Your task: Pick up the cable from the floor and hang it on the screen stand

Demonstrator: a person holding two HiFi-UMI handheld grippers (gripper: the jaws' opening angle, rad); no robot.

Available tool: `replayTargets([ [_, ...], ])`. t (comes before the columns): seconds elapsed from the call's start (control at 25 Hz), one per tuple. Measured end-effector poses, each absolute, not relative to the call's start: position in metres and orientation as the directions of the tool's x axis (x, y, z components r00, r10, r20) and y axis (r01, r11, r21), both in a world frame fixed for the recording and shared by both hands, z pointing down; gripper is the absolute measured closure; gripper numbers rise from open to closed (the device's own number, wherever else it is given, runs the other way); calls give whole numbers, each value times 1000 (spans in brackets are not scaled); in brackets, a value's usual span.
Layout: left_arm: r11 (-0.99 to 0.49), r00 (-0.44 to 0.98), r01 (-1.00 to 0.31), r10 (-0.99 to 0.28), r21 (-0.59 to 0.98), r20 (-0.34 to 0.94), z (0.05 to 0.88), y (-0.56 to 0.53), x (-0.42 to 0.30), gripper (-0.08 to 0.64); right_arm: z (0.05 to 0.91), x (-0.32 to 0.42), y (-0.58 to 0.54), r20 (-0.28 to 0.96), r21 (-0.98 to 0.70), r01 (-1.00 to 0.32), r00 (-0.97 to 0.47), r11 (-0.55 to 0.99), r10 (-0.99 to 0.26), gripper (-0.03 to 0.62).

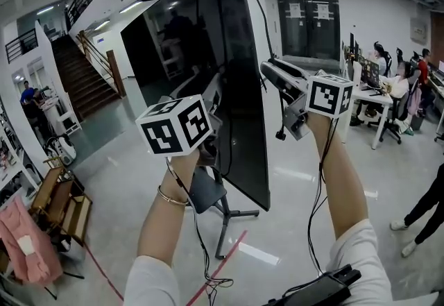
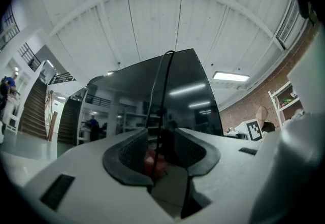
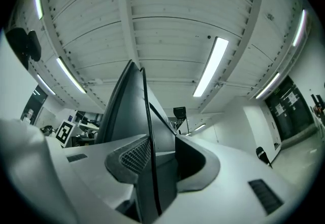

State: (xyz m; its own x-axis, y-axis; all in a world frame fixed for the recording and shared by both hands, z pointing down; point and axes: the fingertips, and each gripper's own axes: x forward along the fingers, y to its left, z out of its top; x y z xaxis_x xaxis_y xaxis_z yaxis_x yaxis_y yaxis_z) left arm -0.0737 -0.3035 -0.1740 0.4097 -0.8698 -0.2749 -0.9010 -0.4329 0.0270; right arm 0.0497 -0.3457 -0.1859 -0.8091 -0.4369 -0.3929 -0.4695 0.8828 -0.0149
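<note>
The thin black cable (image 2: 164,91) lay draped over the top edge of the large black flat screen (image 1: 208,55). On the left it ran down towards the glossy grey floor (image 1: 291,228). On the right it ended in a short tail with a dark plug (image 1: 280,135) hanging free.

Both tools were raised against the screen. The left gripper (image 2: 160,139) had its fingers apart, and the cable passed loosely through the gap rather than being pinched. The right gripper (image 3: 161,147) was also unclenched, with the cable resting along one finger's ribbed pad beside the screen's edge.

The main risk seemed to be the cable sliding off. The long floor-side run probably outweighed the short plug end, so with nothing pinching it the cable could have dragged back over the smooth edge. Any pull to correct it might have rocked the tilted screen on its thin-legged metal stand (image 1: 229,218). Withdrawing a gripper with the cable in its gap could also have snagged it and lifted it off.
</note>
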Motion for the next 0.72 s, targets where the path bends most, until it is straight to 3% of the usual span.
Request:
replayTargets([
  [0.36, -384, 366, -923, -890, 14, -272, -126, -281, -62, 394, -160, 97, -316, -452, -21, -568, -729, 823, -514, 457],
  [0.72, -415, 397, -906, -900, 78, -180, -59, -260, -50, 394, -102, 101, -308, -395, -104, -603, -705, 791, -589, 449],
])
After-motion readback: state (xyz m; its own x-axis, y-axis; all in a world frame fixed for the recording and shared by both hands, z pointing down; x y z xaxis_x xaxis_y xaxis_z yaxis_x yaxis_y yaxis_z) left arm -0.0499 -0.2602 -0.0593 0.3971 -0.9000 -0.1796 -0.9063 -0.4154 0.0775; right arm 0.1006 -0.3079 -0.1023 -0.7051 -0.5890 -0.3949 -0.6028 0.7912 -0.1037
